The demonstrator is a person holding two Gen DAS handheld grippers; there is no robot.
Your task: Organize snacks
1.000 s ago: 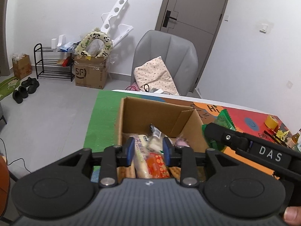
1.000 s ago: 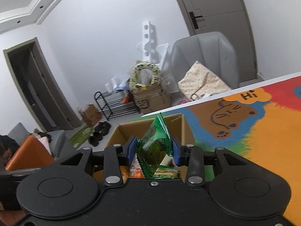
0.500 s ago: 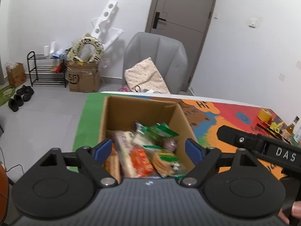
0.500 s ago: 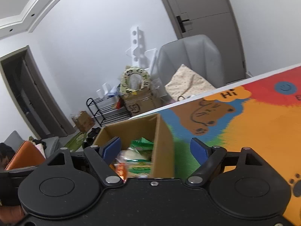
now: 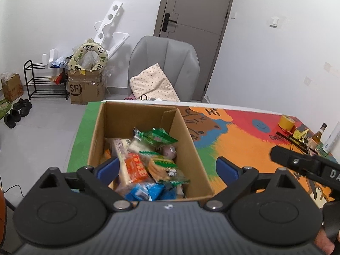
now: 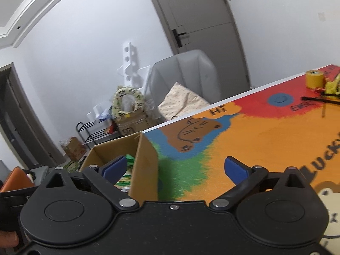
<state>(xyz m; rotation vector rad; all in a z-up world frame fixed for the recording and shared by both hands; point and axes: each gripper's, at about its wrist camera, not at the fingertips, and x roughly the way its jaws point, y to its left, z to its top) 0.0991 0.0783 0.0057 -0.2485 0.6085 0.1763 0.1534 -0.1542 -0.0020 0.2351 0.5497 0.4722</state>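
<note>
An open cardboard box (image 5: 138, 118) stands at the left end of the table and holds several snack packets: a green one (image 5: 158, 137) on top, an orange one (image 5: 136, 167), a biscuit pack (image 5: 162, 165) and a blue one (image 5: 146, 192). My left gripper (image 5: 167, 166) hovers over the box's near end. Its jaws are opening wide and press on nothing, with the packets lying loose below. My right gripper (image 6: 176, 165) straddles the box's right wall (image 6: 144, 165). Its jaws are opening too, with nothing held. A green packet (image 6: 129, 159) shows inside the box.
A colourful mat (image 5: 244, 144) covers the table to the right of the box. A yellow tape roll (image 5: 285, 121), a bottle (image 5: 318, 133) and small clutter stand at the far right. A grey chair (image 5: 163, 63) with a cushion is behind the table.
Both grippers went from shut on packets to wide open. The right one's green packet now lies in the box. The right gripper swung right over the mat and the left drew back.
</note>
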